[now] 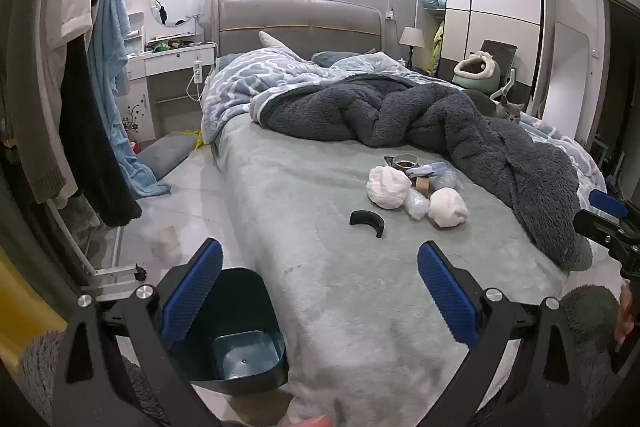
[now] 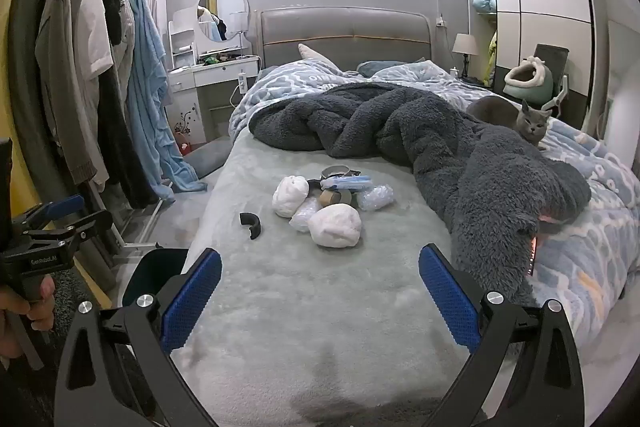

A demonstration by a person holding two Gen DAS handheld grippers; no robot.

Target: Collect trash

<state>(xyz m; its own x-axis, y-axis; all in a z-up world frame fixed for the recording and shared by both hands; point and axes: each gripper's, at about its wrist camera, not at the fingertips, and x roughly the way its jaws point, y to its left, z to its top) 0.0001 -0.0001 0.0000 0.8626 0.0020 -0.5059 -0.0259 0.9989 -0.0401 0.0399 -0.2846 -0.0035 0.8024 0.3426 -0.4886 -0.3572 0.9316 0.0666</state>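
Observation:
A heap of trash lies mid-bed on the pale green sheet (image 1: 320,287): two crumpled white paper wads (image 1: 388,187) (image 2: 335,225), clear plastic wraps (image 2: 374,197), a cardboard tape roll (image 2: 335,197), a blue wrapper (image 2: 348,181) and a small bowl (image 1: 405,160). A curved black piece (image 1: 367,221) (image 2: 251,223) lies apart, nearer the foot. A dark blue bin (image 1: 236,339) (image 2: 154,275) stands on the floor at the bed's left corner. My left gripper (image 1: 320,291) is open above the bed's foot beside the bin. My right gripper (image 2: 320,291) is open, short of the heap, holding nothing.
A dark grey fleece blanket (image 2: 440,147) and blue patterned duvet (image 2: 592,235) cover the bed's right and far side. A grey cat (image 2: 530,125) sits on them. A clothes rack (image 2: 92,87) stands left. Dressing table (image 1: 172,63), wardrobe (image 2: 544,23) and cat bed (image 1: 476,69) line the back.

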